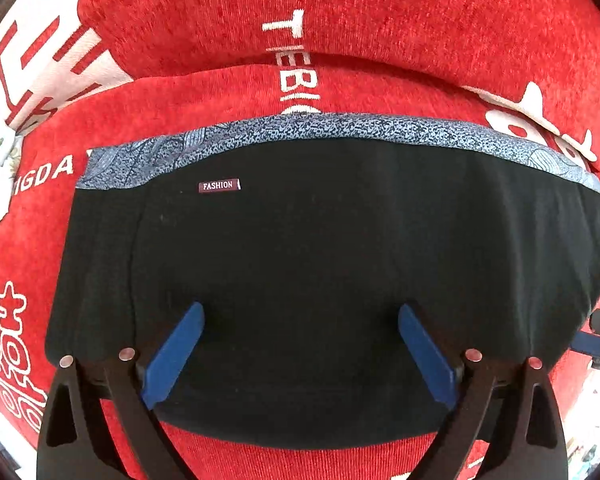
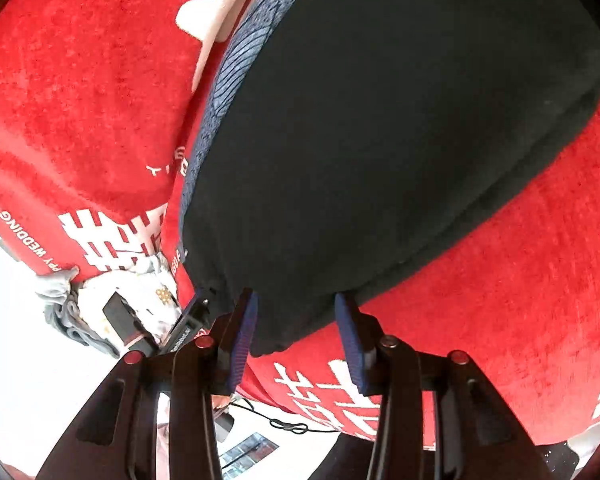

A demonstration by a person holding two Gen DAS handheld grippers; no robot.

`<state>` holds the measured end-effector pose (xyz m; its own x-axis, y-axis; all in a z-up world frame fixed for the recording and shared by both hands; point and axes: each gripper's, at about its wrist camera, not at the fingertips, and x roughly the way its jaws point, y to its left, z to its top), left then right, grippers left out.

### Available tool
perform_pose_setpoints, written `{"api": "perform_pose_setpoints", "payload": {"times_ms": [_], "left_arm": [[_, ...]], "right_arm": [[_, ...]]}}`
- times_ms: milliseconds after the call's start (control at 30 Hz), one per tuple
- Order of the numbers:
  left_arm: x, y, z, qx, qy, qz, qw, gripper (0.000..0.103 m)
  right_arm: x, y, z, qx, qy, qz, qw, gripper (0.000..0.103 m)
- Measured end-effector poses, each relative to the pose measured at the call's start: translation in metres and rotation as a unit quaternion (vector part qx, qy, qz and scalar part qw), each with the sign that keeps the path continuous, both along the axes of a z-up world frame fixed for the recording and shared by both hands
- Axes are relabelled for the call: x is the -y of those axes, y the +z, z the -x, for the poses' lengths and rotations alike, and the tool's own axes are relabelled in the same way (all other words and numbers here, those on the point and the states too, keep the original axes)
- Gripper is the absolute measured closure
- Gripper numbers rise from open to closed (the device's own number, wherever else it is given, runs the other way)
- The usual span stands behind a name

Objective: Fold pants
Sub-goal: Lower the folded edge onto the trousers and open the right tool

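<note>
Black pants lie folded on a red cover, with a blue patterned waistband along the far edge and a small "FASHION" label near its left end. My left gripper hangs open above the pants, pointing steeply down, with nothing between its blue pads. In the right wrist view the pants fill the upper right, the waistband running along their left side. My right gripper is open at the pants' near corner. That corner lies loose between its blue pads.
The red cover with white lettering runs under and around the pants and drops off at its edge. Below lie a white floor, a grey and white bundle of cloth and a thin black cable.
</note>
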<state>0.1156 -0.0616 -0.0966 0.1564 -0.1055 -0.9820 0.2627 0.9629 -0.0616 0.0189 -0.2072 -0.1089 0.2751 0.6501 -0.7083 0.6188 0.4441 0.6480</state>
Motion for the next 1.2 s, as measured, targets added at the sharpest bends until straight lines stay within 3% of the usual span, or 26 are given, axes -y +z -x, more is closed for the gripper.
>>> {"api": "perform_pose_setpoints", "payload": {"times_ms": [200,300,367,433,467,500,600,667,733,833,933,1033,1100,1200], "left_arm": [[0.001,-0.004,-0.004,-0.001,-0.001,-0.005,1.0000,0.006],[0.003,-0.011,-0.004,-0.001,-0.003,-0.005,1.0000,0.006],[0.006,-0.015,-0.008,-0.001,-0.003,-0.006,1.0000,0.006],[0.006,-0.015,-0.008,-0.002,-0.004,-0.007,1.0000,0.006],[0.007,-0.016,-0.008,-0.002,-0.004,-0.008,1.0000,0.006],[0.007,-0.016,-0.008,-0.003,-0.004,-0.008,1.0000,0.005],[0.008,-0.017,-0.007,0.002,-0.007,-0.006,1.0000,0.005],[0.007,-0.019,-0.005,0.005,-0.010,-0.007,0.9999,0.004],[0.008,-0.018,-0.004,0.002,-0.011,-0.013,0.9999,0.004],[0.007,-0.014,-0.007,-0.013,-0.005,-0.019,0.9997,0.004],[0.015,0.002,-0.007,-0.010,-0.004,-0.008,0.9999,0.004],[0.041,0.019,-0.002,0.011,-0.018,0.016,0.9997,0.004],[0.066,0.018,0.002,0.012,-0.036,0.017,0.9991,0.004],[0.096,-0.003,0.012,-0.011,-0.062,-0.005,0.9980,0.004]], "right_arm": [[0.015,-0.006,0.008,0.007,-0.045,-0.016,0.999,0.058],[0.018,-0.002,-0.003,0.025,-0.037,-0.024,0.999,0.058],[0.017,-0.007,-0.008,0.014,-0.025,-0.022,0.999,0.058],[0.019,-0.018,-0.008,-0.012,-0.039,-0.026,0.999,0.068],[0.021,-0.017,-0.007,-0.022,-0.044,-0.020,0.999,0.097],[0.023,-0.013,-0.007,-0.024,-0.043,-0.008,0.999,0.096],[0.011,0.019,-0.011,0.029,0.007,0.053,0.998,0.096],[0.005,0.006,-0.005,0.006,0.047,0.090,0.995,0.096],[0.010,-0.006,0.005,0.002,0.029,0.067,0.997,0.097],[0.022,0.007,0.015,-0.016,0.038,0.083,0.996,0.090],[0.038,0.041,0.021,-0.005,0.062,0.141,0.988,0.086],[0.051,0.076,0.005,0.035,0.105,0.231,0.967,0.086],[0.055,0.078,-0.017,0.050,0.129,0.259,0.956,0.086],[0.054,0.055,-0.028,0.040,0.175,0.291,0.940,0.086]]}}
